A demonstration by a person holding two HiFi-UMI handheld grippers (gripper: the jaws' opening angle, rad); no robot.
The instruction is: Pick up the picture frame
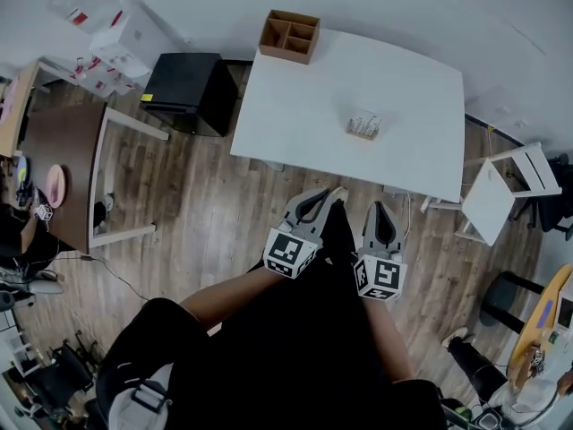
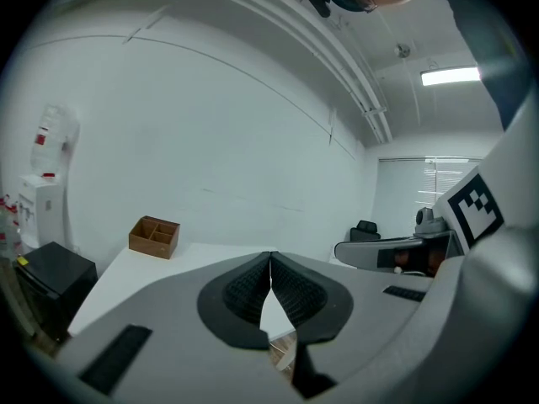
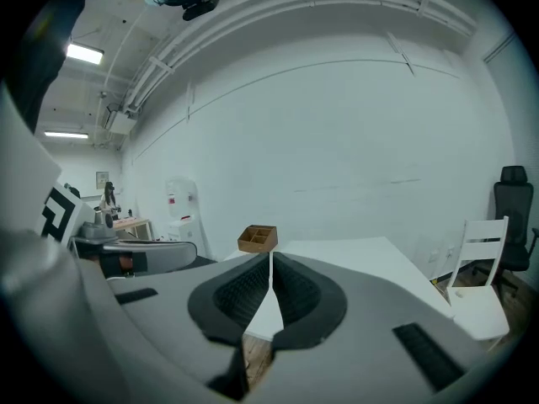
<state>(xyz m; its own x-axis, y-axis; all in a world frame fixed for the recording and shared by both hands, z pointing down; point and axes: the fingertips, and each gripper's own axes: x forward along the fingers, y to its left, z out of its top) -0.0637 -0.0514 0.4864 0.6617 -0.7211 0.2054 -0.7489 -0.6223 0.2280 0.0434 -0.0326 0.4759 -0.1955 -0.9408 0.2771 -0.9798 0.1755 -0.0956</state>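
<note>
White worktop [image 1: 295, 97] is bearing the picture frame [image 1: 363, 126], well ahead of the left hand-held gripper [image 1: 315, 201] and right hand-held gripper [image 1: 381, 210]. Both are being held pressed together, empty. Approach, grasp and lift are being judged outstanding.

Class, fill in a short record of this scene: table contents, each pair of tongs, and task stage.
Table: white, holds a wooden box at its far left corner and the picture frame nearer the middle
Left tongs: shut, empty, short of the table
Right tongs: shut, empty, beside the left
Task stage: frame not yet touched
</note>
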